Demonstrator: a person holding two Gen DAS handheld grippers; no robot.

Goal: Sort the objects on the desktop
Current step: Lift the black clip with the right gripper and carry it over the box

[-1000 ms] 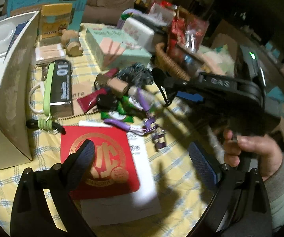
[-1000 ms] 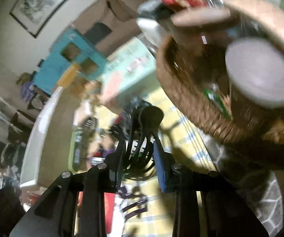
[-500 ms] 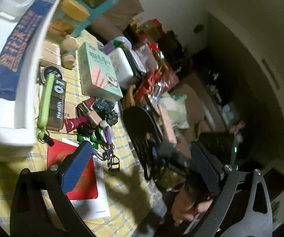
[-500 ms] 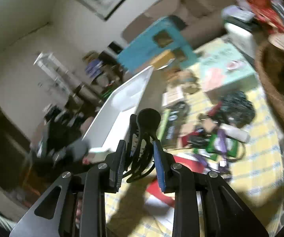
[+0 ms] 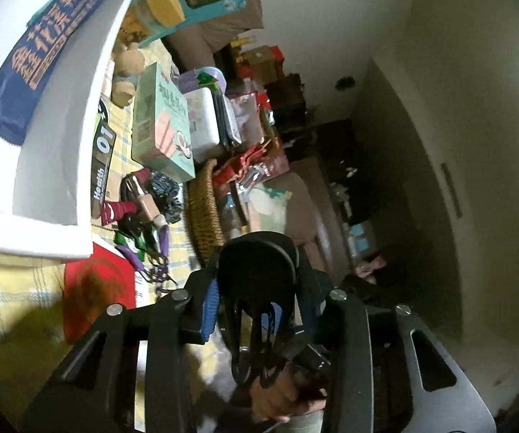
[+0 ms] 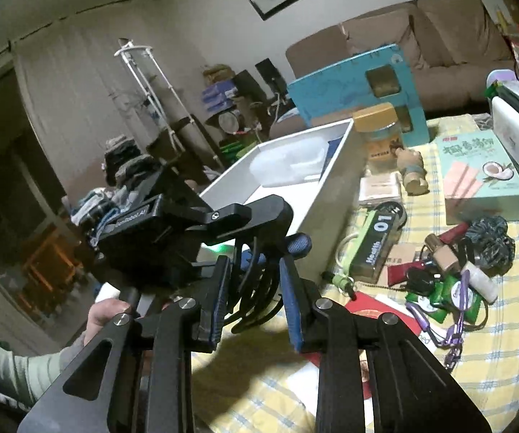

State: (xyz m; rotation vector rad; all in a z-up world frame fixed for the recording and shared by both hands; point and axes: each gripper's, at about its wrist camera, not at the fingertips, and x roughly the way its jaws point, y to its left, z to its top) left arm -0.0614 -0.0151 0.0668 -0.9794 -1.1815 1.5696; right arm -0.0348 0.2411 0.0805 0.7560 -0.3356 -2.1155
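Hair clip (image 5: pixel 255 274), black and toothed, is hanging in the air in front of the white box (image 6: pixel 295 187), gripped from two sides at once. The right claw (image 6: pixel 254 270) is squeezing its prongs between narrow blue pads, while the left claw (image 5: pixel 259 288), whose jaws have just been closing, is now pressing in on the clip's rounded back with the clip sitting between them. A hand (image 6: pixel 104 317) in a pale sleeve is gripping the left tool's handle, out beyond the box's near corner. Below the clip, just in front of the box, a red envelope (image 6: pixel 371 310) is lying on the bench (image 6: pixel 493 324), which is wearing a yellow checked cloth. Beside the box's long wall a green and black pack (image 6: pixel 374 241) marked 01 is lying flat, with a heap of keys and a purple lanyard (image 6: pixel 454 310) spreading out a little further from the box. Beyond that heap, a mint wafer carton (image 6: pixel 483 176) is resting flat, and a wicker basket (image 5: pixel 205 209) is standing at the bench edge well apart from the box.
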